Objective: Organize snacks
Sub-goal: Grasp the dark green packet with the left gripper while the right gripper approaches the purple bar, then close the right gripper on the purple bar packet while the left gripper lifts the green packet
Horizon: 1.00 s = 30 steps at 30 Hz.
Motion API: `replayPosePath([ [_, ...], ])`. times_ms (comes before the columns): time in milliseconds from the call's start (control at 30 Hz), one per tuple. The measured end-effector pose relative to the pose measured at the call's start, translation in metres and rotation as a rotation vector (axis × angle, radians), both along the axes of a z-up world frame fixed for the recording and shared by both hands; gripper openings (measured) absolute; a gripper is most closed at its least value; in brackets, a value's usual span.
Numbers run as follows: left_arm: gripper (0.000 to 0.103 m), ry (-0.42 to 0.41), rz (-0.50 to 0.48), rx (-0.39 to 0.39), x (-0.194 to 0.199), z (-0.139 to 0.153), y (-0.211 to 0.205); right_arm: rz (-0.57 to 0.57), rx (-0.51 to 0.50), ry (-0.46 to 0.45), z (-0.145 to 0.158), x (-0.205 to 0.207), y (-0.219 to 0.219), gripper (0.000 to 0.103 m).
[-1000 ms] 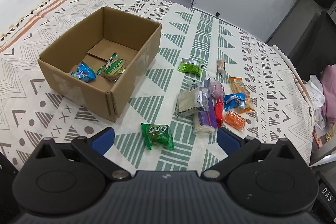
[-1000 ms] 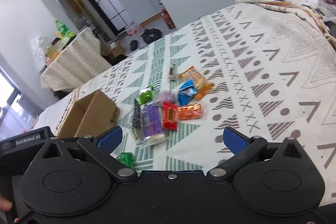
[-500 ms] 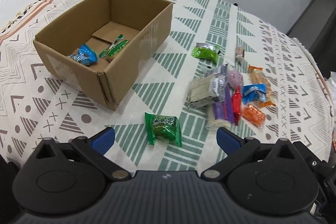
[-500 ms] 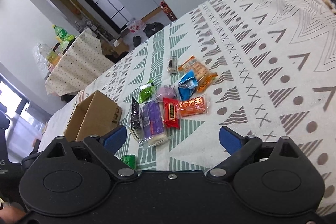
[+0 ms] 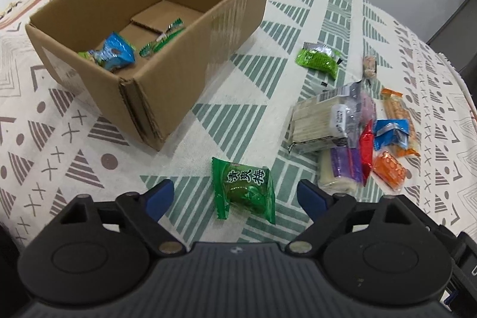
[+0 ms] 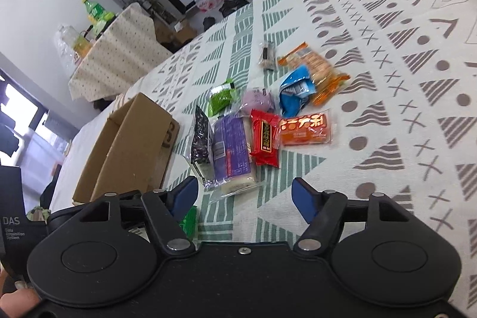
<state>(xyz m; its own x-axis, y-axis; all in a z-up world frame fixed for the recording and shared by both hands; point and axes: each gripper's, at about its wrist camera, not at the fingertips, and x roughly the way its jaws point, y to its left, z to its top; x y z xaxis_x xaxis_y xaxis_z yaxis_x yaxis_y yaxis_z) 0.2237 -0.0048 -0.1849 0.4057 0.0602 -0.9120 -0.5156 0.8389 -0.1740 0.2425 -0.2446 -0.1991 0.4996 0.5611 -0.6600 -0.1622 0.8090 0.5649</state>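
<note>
step in hand: I'd call it the reach-in for the next pickup. My left gripper (image 5: 234, 195) hangs right over the dark green crinkly plastic sweet packet (image 5: 243, 190), which lies alone on the patterned white-and-green cloth (image 5: 74, 157), near the box corner.
left jaws: closing in, packet sits between the blue pads but they aren't touching it, so nothing grabbed.
right jaws: my right gripper (image 6: 244, 195) is closing too, aimed at the near end of the purple-and-clear plastic wafer pack (image 6: 231, 151). Nothing pinched there either.
next move: my guess is drop lower and straddle the green packet across its puffy middle before squeezing. It's slippery film, so a shallow pinch could just skid off.
box: brown open-topped cardboard box (image 5: 190, 55), flaps gone, standing on the cloth.
in the box: a blue foil snack packet (image 5: 114, 54) and a thin green-and-white wrapper (image 5: 162, 39), both on the floor. Lots of room.
still outside: the pile of mixed packets (image 5: 357, 133) to the right, well apart from the box.
</note>
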Motion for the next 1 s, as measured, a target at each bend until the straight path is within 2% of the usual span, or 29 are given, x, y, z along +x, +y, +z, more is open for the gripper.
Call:
replayPosePath([
  [100, 0.079, 0.022, 0.011, -0.014, 0.006, -0.009, 0.001, 0.011, -0.008, 0.012, -0.004, 0.007, 0.005, 0.067],
  [167, 0.067, 0.035, 0.018, -0.036, 0.010, -0.015, 0.003, 0.017, -0.015, 0.018, -0.008, 0.012, 0.010, 0.067],
  [233, 0.050, 0.053, 0.024, -0.050, 0.013, -0.021, 0.005, 0.026, -0.021, 0.020, -0.011, 0.017, 0.016, 0.067],
  [300, 0.041, 0.072, 0.027, -0.024, 0.014, -0.021, 0.005, 0.039, -0.026, 0.020, -0.014, 0.022, 0.023, 0.067],
  [400, 0.038, 0.074, 0.024, -0.036, 0.015, -0.020, 0.007, 0.061, -0.034, 0.016, -0.017, 0.027, 0.033, 0.067],
  [700, 0.038, 0.065, 0.045, -0.026, 0.012, -0.015, 0.020, 0.089, -0.066, 0.018, -0.023, 0.034, 0.053, 0.068],
  [800, 0.038, 0.067, 0.041, -0.017, 0.011, -0.013, 0.020, 0.101, -0.109, 0.009, -0.026, 0.033, 0.061, 0.068],
  [833, 0.038, 0.067, 0.041, -0.017, 0.010, -0.013, 0.020, 0.103, -0.123, 0.003, -0.027, 0.032, 0.063, 0.066],
  [867, 0.038, 0.066, 0.040, -0.018, 0.010, -0.012, 0.020, 0.104, -0.134, -0.005, -0.026, 0.032, 0.065, 0.055],
  [900, 0.038, 0.061, 0.038, -0.016, 0.009, -0.010, 0.019, 0.106, -0.148, -0.011, -0.026, 0.031, 0.065, 0.040],
  [1000, 0.038, 0.039, 0.014, 0.000, 0.006, -0.001, 0.016, 0.101, -0.142, 0.002, -0.025, 0.028, 0.059, 0.039],
])
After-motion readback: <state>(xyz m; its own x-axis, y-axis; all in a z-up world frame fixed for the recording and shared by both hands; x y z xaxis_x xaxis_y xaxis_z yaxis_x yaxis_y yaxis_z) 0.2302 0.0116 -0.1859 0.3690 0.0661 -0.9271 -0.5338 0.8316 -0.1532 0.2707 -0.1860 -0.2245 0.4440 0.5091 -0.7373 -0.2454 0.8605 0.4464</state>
